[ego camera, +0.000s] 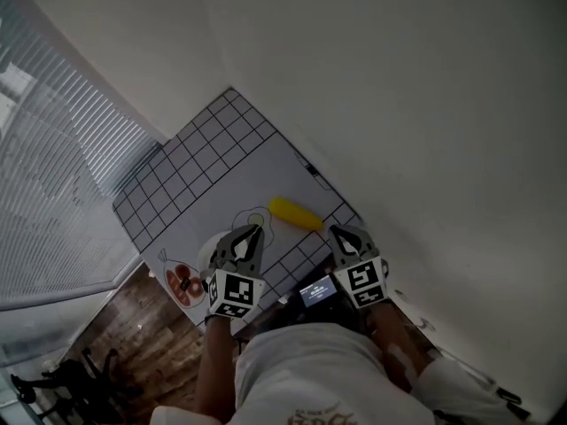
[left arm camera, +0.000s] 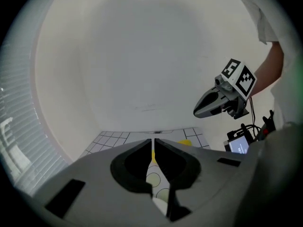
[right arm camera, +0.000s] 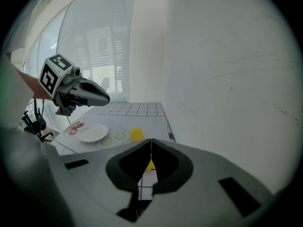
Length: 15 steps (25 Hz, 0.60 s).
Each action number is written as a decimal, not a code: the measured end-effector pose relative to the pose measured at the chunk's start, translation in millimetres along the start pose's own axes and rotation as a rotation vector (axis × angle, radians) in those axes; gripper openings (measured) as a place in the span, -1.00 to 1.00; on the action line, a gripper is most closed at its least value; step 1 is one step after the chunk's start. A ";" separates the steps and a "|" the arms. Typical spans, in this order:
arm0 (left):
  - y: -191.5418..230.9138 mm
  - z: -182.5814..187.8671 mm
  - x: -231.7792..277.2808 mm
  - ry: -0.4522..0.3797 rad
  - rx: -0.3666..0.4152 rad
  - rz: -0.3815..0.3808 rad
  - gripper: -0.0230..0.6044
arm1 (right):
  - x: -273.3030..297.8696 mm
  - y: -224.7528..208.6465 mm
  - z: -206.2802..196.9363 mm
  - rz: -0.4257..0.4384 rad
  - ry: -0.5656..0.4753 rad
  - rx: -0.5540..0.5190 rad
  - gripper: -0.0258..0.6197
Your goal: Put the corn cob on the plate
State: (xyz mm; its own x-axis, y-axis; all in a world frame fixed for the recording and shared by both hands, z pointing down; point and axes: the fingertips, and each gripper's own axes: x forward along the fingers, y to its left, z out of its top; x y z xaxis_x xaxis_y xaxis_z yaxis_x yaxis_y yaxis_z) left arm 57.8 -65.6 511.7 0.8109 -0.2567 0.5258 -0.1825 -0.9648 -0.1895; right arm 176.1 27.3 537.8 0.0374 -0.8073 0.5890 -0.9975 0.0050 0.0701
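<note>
The yellow corn cob (ego camera: 295, 213) lies on a white mat with a black grid (ego camera: 213, 162), close to the wall. A white plate (right arm camera: 92, 132) sits on the mat left of the cob; in the head view my left gripper covers most of it. My left gripper (ego camera: 256, 229) hovers over the plate's edge, jaws shut and holding nothing. My right gripper (ego camera: 337, 231) is just right of the cob's near end, also shut and holding nothing. The cob (right arm camera: 136, 135) shows beyond the right jaws and, in the left gripper view, as a yellow patch (left arm camera: 185, 142).
Two printed circles (right arm camera: 113, 137) lie on the mat between plate and cob. A clear packet with red pieces (ego camera: 182, 282) sits at the mat's near left corner. A small lit screen (ego camera: 316, 292) is by my body. A white wall (ego camera: 399, 104) borders the mat; a wooden floor (ego camera: 133, 335) lies below.
</note>
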 end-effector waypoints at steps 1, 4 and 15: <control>-0.3 -1.6 5.7 0.009 0.015 -0.013 -0.89 | 3.9 -0.6 -2.7 0.002 0.008 -0.005 -0.90; -0.2 -4.7 25.9 0.034 0.047 -0.054 -0.89 | 17.4 -3.7 -8.3 0.010 0.032 -0.028 -0.90; -5.1 -22.8 79.9 0.130 0.175 -0.230 -0.89 | 58.9 -2.7 -30.3 0.046 0.107 -0.068 -0.90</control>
State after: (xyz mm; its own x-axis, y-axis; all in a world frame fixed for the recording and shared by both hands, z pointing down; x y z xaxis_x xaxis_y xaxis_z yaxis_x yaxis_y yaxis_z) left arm 110.9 -82.5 573.6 0.7402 -0.0494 0.6706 0.1046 -0.9767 -0.1874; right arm 182.7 -2.4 596.7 0.0016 -0.7377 0.6751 -0.9922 0.0831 0.0932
